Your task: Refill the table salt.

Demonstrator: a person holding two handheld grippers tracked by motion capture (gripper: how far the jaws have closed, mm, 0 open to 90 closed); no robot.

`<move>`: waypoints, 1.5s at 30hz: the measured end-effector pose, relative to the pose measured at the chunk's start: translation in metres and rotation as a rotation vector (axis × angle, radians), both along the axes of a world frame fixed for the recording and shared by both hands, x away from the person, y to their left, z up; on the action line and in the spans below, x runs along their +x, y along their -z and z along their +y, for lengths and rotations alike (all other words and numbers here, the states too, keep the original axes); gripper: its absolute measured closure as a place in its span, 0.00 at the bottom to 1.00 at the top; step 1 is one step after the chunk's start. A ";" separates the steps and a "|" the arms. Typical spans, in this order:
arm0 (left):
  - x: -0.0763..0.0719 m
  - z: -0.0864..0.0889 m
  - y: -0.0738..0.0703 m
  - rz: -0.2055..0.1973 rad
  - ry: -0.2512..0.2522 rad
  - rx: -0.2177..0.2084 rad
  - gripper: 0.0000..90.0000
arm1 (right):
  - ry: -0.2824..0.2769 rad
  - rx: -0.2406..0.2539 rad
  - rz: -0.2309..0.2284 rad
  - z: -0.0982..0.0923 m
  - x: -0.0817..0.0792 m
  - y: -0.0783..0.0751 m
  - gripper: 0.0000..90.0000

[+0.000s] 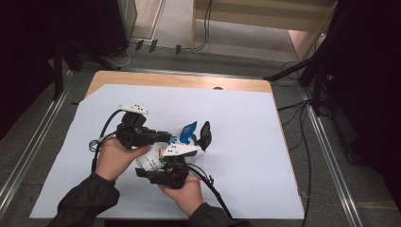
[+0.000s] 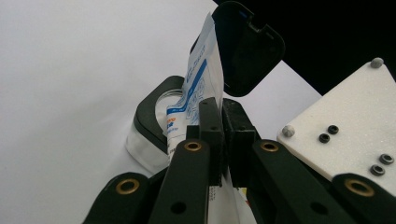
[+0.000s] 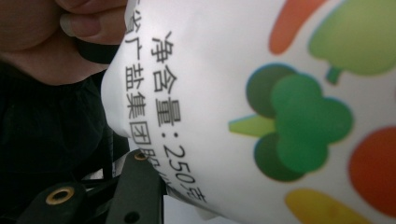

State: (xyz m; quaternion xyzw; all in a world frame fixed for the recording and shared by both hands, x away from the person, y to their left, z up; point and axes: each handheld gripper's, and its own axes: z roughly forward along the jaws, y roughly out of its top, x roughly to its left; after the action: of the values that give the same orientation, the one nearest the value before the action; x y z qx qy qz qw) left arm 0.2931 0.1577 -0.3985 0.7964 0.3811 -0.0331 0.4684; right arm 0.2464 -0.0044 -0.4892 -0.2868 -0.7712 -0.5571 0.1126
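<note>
White sheet covers most of the wooden table, centre of the high view. Salt pouch, white with blue print, sits mid-frame between both hands. Left gripper is clamped on the pouch's top edge, just below an open black flip lid. Right gripper is at lower centre; can't tell its grip, the pouch's vegetable print blocks its jaws.
</note>
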 end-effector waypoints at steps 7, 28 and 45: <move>0.000 -0.001 0.000 0.003 0.001 -0.003 0.99 | 0.001 -0.001 0.001 0.000 0.000 0.000 0.69; 0.000 -0.002 0.000 -0.004 0.004 -0.003 0.99 | 0.007 -0.004 -0.001 -0.001 0.000 0.000 0.69; 0.002 0.000 0.001 -0.001 0.012 -0.014 0.98 | -0.008 0.001 0.010 -0.002 0.001 -0.003 0.70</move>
State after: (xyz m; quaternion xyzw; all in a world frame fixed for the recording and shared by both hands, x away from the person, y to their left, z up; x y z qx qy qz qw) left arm 0.2953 0.1578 -0.4000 0.7954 0.3757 -0.0383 0.4740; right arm 0.2478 -0.0060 -0.4864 -0.2863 -0.7715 -0.5556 0.1188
